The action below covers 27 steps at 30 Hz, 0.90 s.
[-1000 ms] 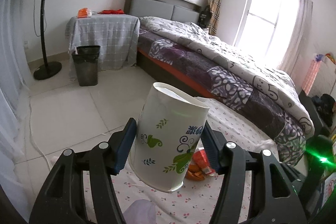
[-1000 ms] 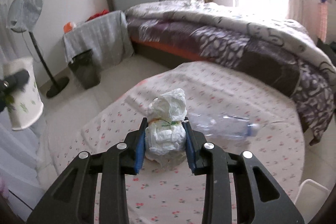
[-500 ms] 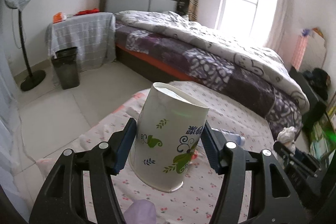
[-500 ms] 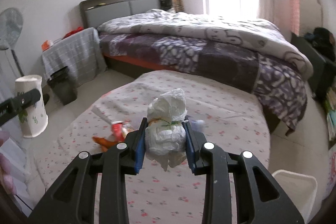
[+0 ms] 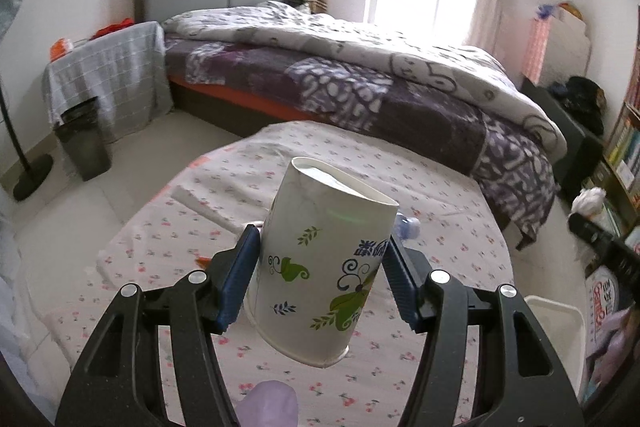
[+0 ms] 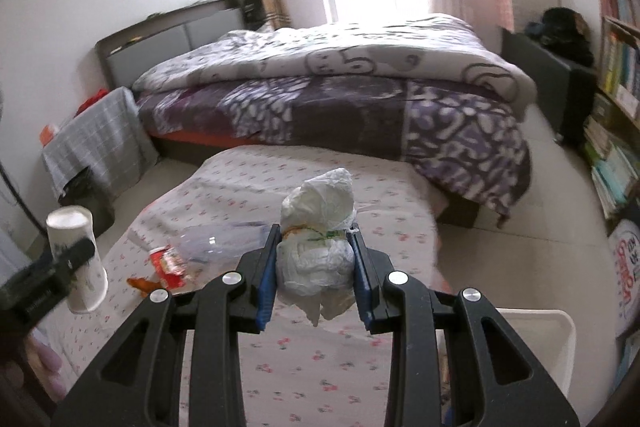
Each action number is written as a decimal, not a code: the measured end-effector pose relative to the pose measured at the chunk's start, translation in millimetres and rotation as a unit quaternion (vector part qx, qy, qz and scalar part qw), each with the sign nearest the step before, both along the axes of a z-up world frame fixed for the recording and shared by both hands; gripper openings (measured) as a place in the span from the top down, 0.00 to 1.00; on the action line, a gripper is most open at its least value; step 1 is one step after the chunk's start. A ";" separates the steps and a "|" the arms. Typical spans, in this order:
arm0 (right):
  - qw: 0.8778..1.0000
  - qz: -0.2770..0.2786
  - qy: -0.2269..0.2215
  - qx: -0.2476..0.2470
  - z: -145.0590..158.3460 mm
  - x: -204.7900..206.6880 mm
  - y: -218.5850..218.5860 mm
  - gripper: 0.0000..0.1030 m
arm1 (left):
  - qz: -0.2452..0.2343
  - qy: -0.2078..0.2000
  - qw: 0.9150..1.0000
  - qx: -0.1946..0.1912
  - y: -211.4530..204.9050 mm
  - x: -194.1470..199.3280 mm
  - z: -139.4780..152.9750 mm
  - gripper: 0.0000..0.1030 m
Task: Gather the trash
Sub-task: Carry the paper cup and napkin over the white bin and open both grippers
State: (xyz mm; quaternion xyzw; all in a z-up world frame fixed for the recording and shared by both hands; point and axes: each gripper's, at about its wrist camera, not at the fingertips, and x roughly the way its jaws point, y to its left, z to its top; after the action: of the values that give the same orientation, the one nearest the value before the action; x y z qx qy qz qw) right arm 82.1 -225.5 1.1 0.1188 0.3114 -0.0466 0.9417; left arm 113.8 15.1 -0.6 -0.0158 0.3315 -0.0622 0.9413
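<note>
My left gripper (image 5: 320, 279) is shut on a white paper cup (image 5: 320, 259) with green leaf prints, held tilted above the floral-cloth table (image 5: 280, 155). It also shows in the right wrist view (image 6: 76, 263). My right gripper (image 6: 316, 279) is shut on a crumpled white tissue wad (image 6: 316, 239), held above the table's right part. The wad shows at the far right of the left wrist view (image 5: 588, 197). On the table lie a clear plastic bottle (image 6: 216, 239), a red wrapper (image 6: 168, 263) and an orange scrap (image 6: 140, 283).
A white bin (image 6: 532, 343) stands on the floor by the table's right edge, also in the left wrist view (image 5: 556, 323). A dark waste bin (image 5: 82, 143) stands by a draped side table (image 5: 104, 75). A bed (image 6: 340, 87) lies behind; bookshelves (image 6: 616, 75) at right.
Both views have swung to the right across the room. The white bin has come into view at lower right. Both grippers keep their hold on the cup and the tissue wad.
</note>
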 end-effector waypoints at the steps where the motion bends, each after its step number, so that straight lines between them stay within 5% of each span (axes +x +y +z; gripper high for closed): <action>1: 1.000 -0.007 0.000 0.001 0.6 -2.9 -7.7 0.69 | -0.005 0.001 1.000 0.002 -4.6 -0.2 -1.5 0.44; 19: 0.988 -0.149 -0.019 -0.022 17.3 -82.9 -131.1 0.66 | -0.136 0.031 0.990 -0.010 -117.8 -23.2 -25.8 0.44; 24: 0.983 -0.183 -0.027 -0.021 20.3 -101.0 -154.3 0.52 | -0.181 0.039 0.983 -0.010 -155.5 -40.1 -32.4 0.43; 27: 0.978 -0.202 -0.031 -0.027 21.6 -108.5 -162.7 0.35 | -0.208 0.044 0.977 -0.009 -179.0 -50.5 -36.2 0.43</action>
State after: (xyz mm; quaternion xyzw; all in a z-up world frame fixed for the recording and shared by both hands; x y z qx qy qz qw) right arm -26.3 -388.2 22.6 0.1556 0.2502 -0.2408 0.9248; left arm 63.3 -163.9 -36.9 0.0426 0.3680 -0.2587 0.8921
